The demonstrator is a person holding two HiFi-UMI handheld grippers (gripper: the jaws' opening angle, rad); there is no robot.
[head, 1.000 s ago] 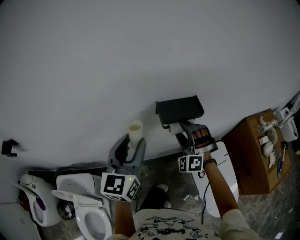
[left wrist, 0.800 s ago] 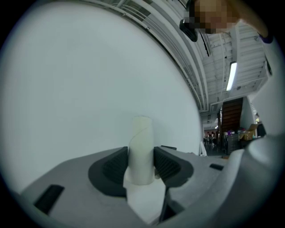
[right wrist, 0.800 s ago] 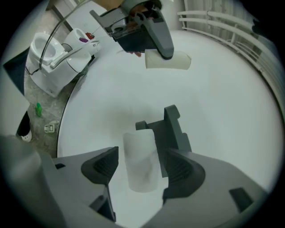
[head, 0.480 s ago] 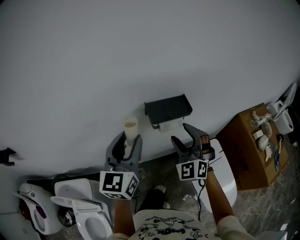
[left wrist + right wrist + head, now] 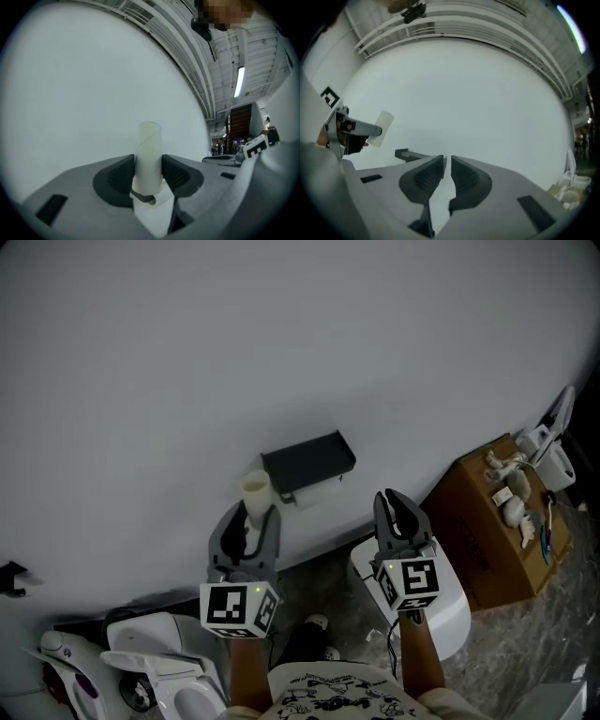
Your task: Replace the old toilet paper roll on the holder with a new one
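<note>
While the left gripper (image 5: 247, 521) at lower centre clamps the cardboard tube (image 5: 255, 491) upright, the right gripper (image 5: 394, 501) beside it has just been closing on nothing, jaws almost together. Both sit below the black holder (image 5: 307, 461) on the wall (image 5: 281, 343).

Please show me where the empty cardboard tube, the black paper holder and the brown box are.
Cardboard tube (image 5: 149, 150), left gripper view: middle of its side wall.
Black paper holder (image 5: 309, 458), head view: its flat top cover.
Brown box (image 5: 476, 532), head view: its bare front side.
</note>
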